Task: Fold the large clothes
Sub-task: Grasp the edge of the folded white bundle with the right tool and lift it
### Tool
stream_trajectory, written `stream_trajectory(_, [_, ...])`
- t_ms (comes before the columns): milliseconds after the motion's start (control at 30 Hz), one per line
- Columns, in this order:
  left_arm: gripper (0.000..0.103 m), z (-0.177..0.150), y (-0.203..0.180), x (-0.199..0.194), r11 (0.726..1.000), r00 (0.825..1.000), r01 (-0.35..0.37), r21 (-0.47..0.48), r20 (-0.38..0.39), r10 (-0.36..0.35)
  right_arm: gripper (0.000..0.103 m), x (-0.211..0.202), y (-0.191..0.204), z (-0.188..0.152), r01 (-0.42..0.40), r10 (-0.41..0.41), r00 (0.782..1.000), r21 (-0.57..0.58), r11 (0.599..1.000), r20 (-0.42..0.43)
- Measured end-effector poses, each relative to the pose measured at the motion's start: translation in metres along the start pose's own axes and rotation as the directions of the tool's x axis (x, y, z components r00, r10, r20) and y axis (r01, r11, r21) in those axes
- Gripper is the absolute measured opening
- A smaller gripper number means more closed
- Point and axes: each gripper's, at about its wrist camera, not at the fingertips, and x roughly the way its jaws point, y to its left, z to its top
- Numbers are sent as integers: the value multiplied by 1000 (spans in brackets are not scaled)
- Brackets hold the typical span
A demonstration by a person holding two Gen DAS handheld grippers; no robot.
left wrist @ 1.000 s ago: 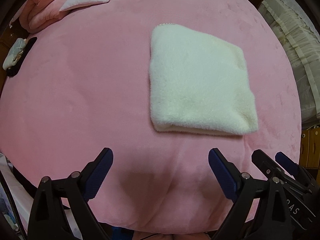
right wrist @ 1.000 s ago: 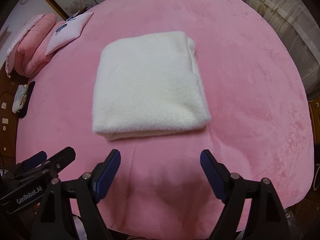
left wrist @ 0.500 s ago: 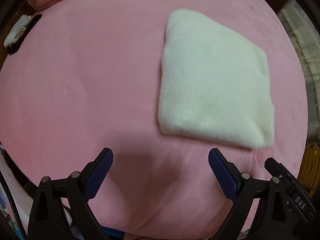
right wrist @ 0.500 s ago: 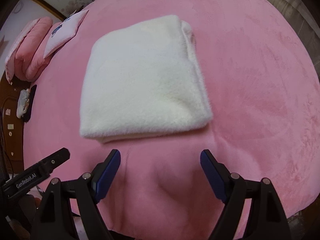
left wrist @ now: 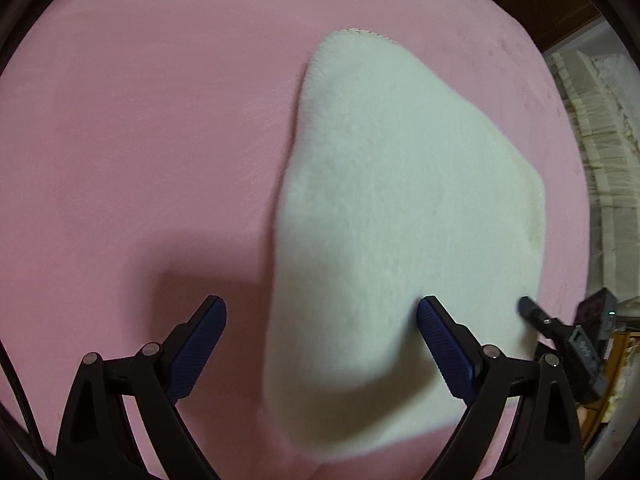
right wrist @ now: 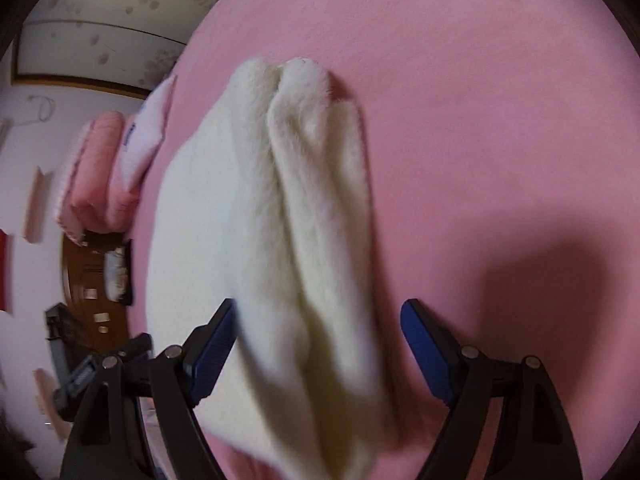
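Note:
A white fluffy folded garment (left wrist: 400, 200) lies on the pink bed cover (left wrist: 140, 120). My left gripper (left wrist: 320, 312) hovers low over its near left edge, open, with that edge between the two blue pads and no pad pressing on it. In the right wrist view the garment's (right wrist: 260, 220) stacked folded layers run up the middle. My right gripper (right wrist: 320, 308) is open astride that layered right edge, its left pad over the top face and its right pad over the bare bed cover (right wrist: 500, 120). Each gripper shows at the edge of the other's view.
A rolled pink quilt (right wrist: 100, 172) and a pale cushion (right wrist: 148, 140) lie at the bed's far left end, with wooden furniture (right wrist: 92, 280) below them. A cream frilled curtain (left wrist: 600, 140) hangs past the bed's right edge.
Both grippers have dropped toward the bed and closed in on the garment, which now fills the views. Its left and right edges now sit between the open fingers. The right gripper has rolled.

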Motion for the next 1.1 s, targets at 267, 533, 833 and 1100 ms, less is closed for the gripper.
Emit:
stream_trajectory(267, [95, 28, -9, 32, 993, 993, 111, -27, -39, -112, 82, 39, 15, 24, -67, 63, 997, -101, 993, -45])
stream_trajectory(533, [75, 20, -24, 30, 997, 997, 76, 6, -6, -76, 46, 27, 36, 19, -44, 45, 999, -204, 978, 3])
stream_trajectory(833, [59, 1, -9, 3, 990, 990, 138, 14, 35, -139, 39, -7, 105, -15, 78, -33, 991, -354, 932, 131])
stream_trajectory(1100, [55, -34, 53, -26, 957, 959, 283, -72, -3, -284, 37, -34, 193, -71, 151, -69, 980, -476, 867, 185])
